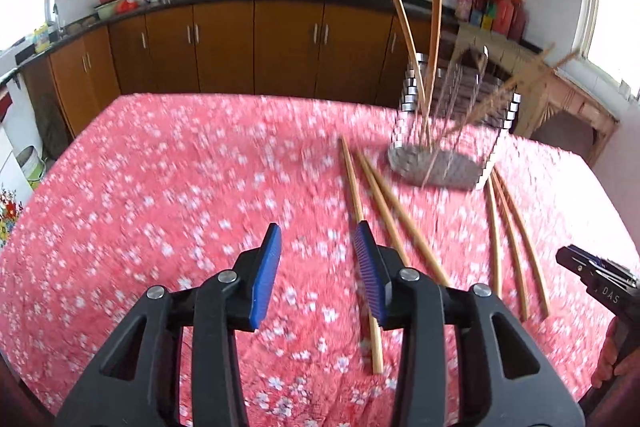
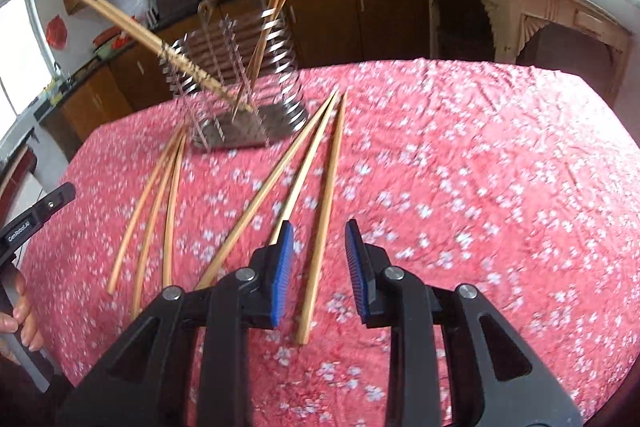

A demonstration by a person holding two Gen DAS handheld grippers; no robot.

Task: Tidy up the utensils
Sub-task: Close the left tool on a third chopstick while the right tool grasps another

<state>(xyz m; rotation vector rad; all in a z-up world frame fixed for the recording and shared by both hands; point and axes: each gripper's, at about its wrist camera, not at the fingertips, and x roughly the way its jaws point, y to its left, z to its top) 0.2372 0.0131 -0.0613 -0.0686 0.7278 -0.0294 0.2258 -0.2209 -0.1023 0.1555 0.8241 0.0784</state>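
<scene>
Left gripper (image 1: 316, 247): jaws apart, nothing between them, over the pink floral tablecloth (image 1: 160, 187). One chopstick (image 1: 362, 247) lies just under its right finger, running toward 12 o'clock. My guess: it's lined up to take that one next.

At approx 1 o'clock from it stands the wire rack (image 1: 448, 131), already holding four chopsticks: two upright (image 1: 434, 27), two leaning out through the side. Upright storage = the goal, so the job looks partly done.

Loose ones still flat on the cloth: a group of three (image 1: 512, 247) at 3 o'clock, plus three nearer the left gripper. Six left, by my count.

Right gripper (image 2: 320, 259): also open, empty, straddling one chopstick (image 2: 324, 227) that points to 12. Rack (image 2: 240, 87) sits at 11 o'clock from it.

Writing: "DAS" on the right gripper body, seen from the left cam; "GenRobot.AI" on the left gripper body, seen from the right cam. Both views are motion-blurred.
</scene>
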